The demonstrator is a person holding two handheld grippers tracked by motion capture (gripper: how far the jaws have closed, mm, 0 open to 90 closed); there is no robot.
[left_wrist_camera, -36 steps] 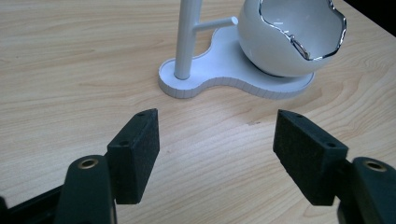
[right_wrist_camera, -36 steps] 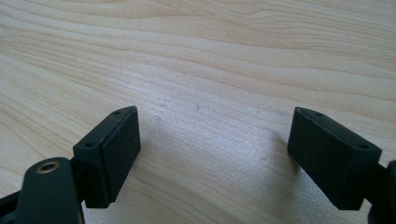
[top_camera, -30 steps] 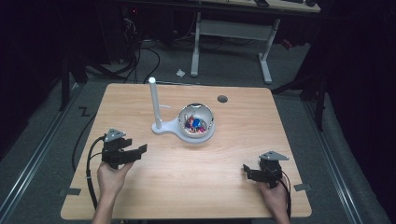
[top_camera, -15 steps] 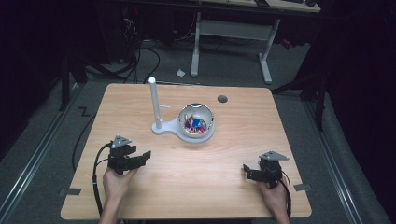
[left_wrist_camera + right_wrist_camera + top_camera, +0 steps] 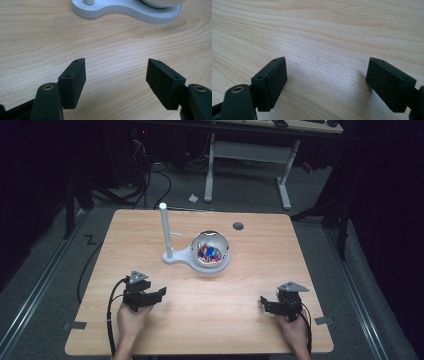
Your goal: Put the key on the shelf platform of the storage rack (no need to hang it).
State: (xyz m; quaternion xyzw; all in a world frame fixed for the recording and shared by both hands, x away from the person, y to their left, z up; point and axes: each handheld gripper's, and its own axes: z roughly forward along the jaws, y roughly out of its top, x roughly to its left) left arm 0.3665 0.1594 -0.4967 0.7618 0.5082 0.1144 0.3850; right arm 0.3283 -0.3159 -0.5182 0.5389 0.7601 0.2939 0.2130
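Note:
A white bowl (image 5: 212, 251) holding several small colourful pieces sits on a white stand (image 5: 177, 257) with an upright white post (image 5: 164, 227), near the middle of the wooden table (image 5: 250, 245). My left gripper (image 5: 159, 293) is low over the front left of the table, open, with nothing between its jaws; its own view shows the stand's base (image 5: 120, 11) ahead and bare wood between its pads (image 5: 73, 81). At the front right my right gripper (image 5: 263, 304) is open over bare wood, its pads (image 5: 273, 81) wide apart.
A small dark round hole (image 5: 238, 226) lies in the tabletop behind the bowl. Beyond the table stand a white desk frame (image 5: 250, 155) and cables on a grey floor. Black cables trail from both grippers over the front edge.
My left gripper has sunk and drawn back toward the front edge of the table. The right gripper has stayed where it was.

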